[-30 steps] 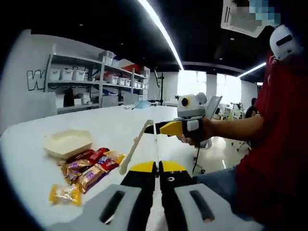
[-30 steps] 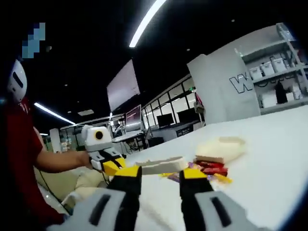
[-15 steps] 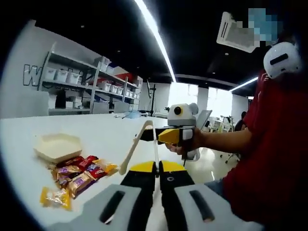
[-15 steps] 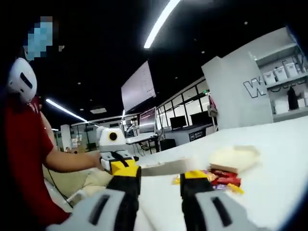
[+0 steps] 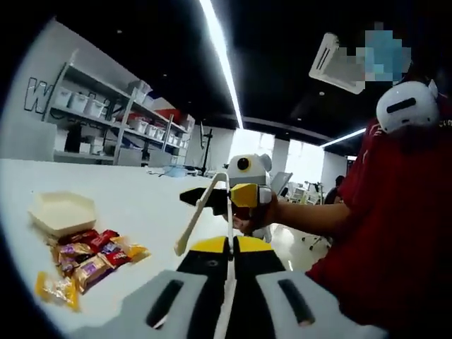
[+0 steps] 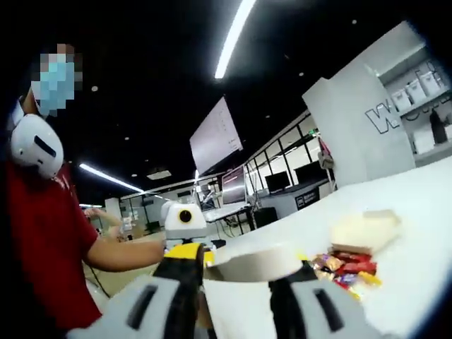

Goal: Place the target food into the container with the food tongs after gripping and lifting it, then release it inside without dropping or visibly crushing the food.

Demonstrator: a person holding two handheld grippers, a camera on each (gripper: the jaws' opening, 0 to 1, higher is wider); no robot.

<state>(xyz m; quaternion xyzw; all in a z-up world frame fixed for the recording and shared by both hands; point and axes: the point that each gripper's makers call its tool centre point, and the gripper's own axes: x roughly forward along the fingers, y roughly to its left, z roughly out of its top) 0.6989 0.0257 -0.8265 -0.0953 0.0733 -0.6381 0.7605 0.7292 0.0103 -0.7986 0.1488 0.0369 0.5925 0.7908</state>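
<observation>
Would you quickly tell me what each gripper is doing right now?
Left gripper: jaws shut, nothing seen between them.
Right gripper: jaws closed on the food tongs, held above the white table.

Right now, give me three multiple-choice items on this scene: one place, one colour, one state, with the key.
1. Where do the wrapped snacks lie?
A) inside the container
B) on the table beside the container
C) on a chair

2. What colour is the container?
A) cream
B) blue
C) black

3. What is the right claw doing?
A) hanging open, empty
B) shut on the tongs
C) shut on a snack

Key:
1 B, the pile sits on the tabletop next to the container.
2 A, its walls are pale cream.
3 B, the tongs' handle sits between its jaws.
</observation>
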